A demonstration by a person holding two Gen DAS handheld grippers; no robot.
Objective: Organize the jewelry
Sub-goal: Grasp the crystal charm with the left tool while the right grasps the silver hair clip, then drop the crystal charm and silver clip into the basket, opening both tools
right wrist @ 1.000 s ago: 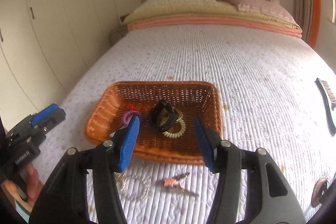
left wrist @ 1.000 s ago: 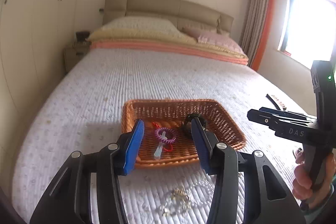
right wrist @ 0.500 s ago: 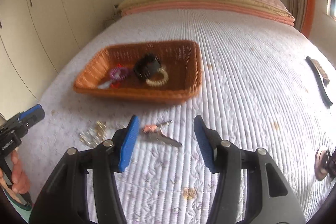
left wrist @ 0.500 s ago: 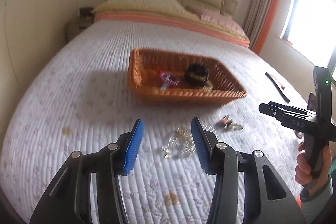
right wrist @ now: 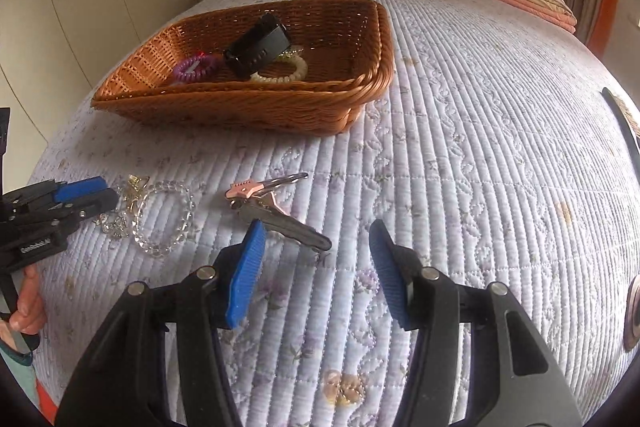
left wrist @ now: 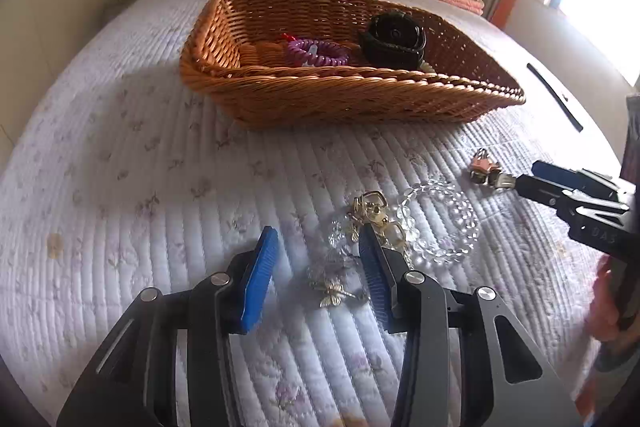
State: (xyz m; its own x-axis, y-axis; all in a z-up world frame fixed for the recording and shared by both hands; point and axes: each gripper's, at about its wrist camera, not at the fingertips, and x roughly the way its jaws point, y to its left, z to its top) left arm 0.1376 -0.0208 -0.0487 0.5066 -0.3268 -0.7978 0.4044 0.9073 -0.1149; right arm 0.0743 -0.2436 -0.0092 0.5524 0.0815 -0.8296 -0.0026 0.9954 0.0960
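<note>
Seen only from the left wrist: a small gold dragonfly charm (left wrist: 331, 294) and a clear chain tangle on the quilt (left wrist: 120, 187), lying between the spread blue pads of the left gripper (left wrist: 316, 259), nothing pinched. Just past the right-hand pad, a gold clasp (left wrist: 370, 207) touching a clear bead bracelet (left wrist: 440, 223). Farther off toward the bed's head, a wicker basket (left wrist: 340, 99) holding a purple coil hair tie (left wrist: 316, 51) and a black band (left wrist: 394, 37).

Seen only from the right wrist: a cream bead bracelet (right wrist: 280, 73) in the basket under the black band, and the full key (right wrist: 280, 215) with its pink tag (right wrist: 242, 190) and ring. Right gripper (right wrist: 316, 247) also spread wide and holding nothing, low over the quilt, key blade just ahead of its left-hand pad, tip reaching into the gap. Near the bed's right edge, a black comb (right wrist: 624, 131), well apart from both grippers.
</note>
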